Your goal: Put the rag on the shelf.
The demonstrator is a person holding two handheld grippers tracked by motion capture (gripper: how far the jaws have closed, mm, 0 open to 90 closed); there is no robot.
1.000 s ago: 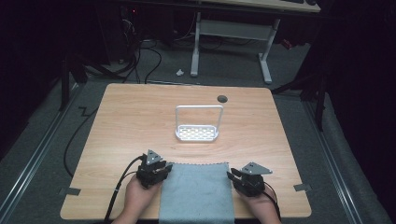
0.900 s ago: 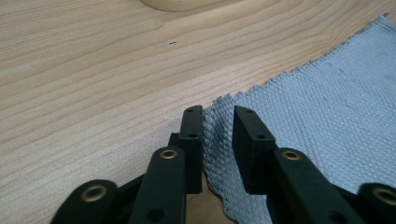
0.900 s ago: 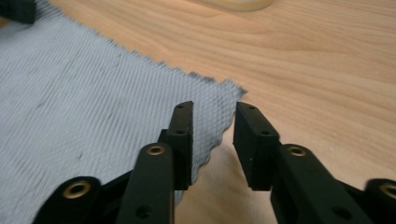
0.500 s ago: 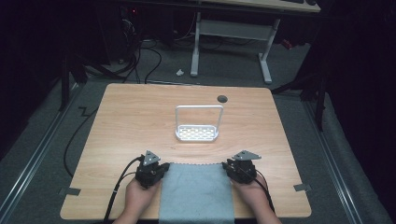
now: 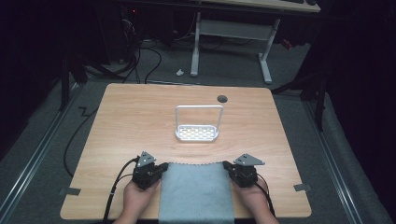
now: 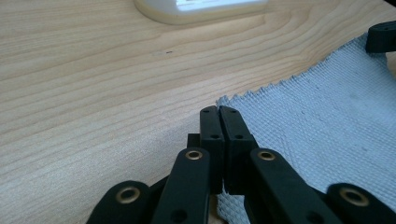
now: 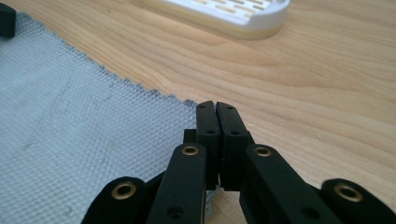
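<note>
**Both grippers pinching the far corners of the cloth**

The cloth (image 5: 196,191) is lying flat at the near edge of the surface (image 5: 140,121), midway between left and right, with its near end hanging over that edge. It is grey, with a woven texture and a zigzag far hem. Its far left corner is sitting between the fingers of the left gripper (image 5: 161,169), and its far right corner between the fingers of the right gripper (image 5: 227,166).

In the left gripper view, the left gripper (image 6: 219,112) is showing its fingers (image 6: 210,126) pressed together with no gap, the cloth (image 6: 317,126) corner caught at their tips. In the right gripper view, the right gripper (image 7: 215,108) is doing the same: its fingers (image 7: 231,123) are meeting flat against each other over the corner of the cloth (image 7: 79,140). The right fingers have just been closing, and the cloth is between them.

The person's hands are coming in from the near edge, one on each side of the cloth, each wrapped around a gripper body. A black cable (image 5: 116,186) is trailing from the left gripper off the near left of the surface.

Farther out, near the middle of the surface, a white rack (image 5: 198,133) is standing well apart from the cloth, with a slotted base and a tall hoop handle rising over it. Its base is showing at the top of both gripper views (image 6: 201,7) (image 7: 229,14). A small dark hole (image 5: 222,99) is lying in the surface just beyond the rack, to the right. Beyond the far edge, a white desk frame (image 5: 233,42) is standing on the grey floor among dark cables.
</note>
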